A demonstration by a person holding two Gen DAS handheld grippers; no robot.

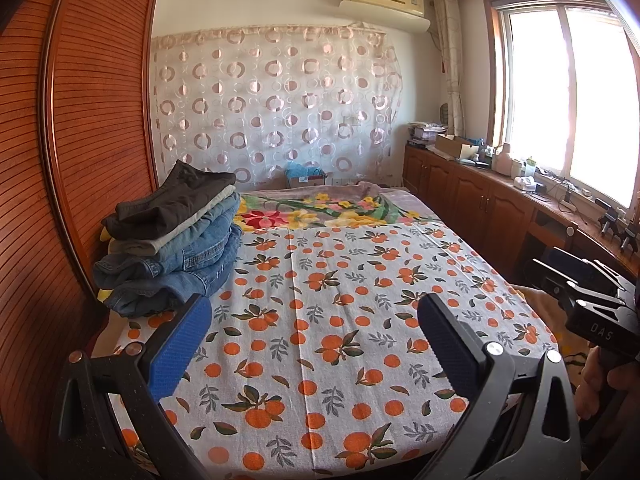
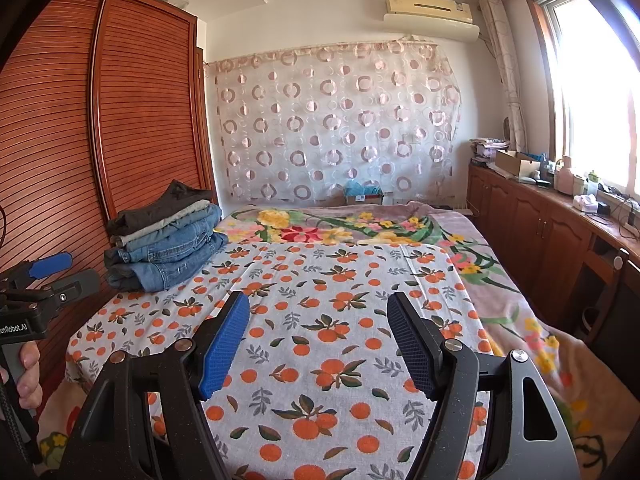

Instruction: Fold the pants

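A stack of folded pants (image 1: 172, 240), dark ones on top and blue jeans below, lies at the left edge of the bed by the wardrobe; it also shows in the right wrist view (image 2: 164, 240). My left gripper (image 1: 316, 320) is open and empty, held above the orange-print sheet (image 1: 340, 320), to the right of the stack. My right gripper (image 2: 320, 320) is open and empty above the same sheet (image 2: 340, 280). The left gripper also shows at the left edge of the right wrist view (image 2: 44, 276), and the right gripper's body at the right edge of the left wrist view (image 1: 592, 304).
A wooden louvred wardrobe (image 1: 80, 120) stands close along the bed's left side. A floral blanket (image 1: 320, 208) covers the far end of the bed. Low wooden cabinets (image 1: 480, 192) with clutter on top run under the window on the right. A patterned curtain (image 1: 272, 104) hangs on the far wall.
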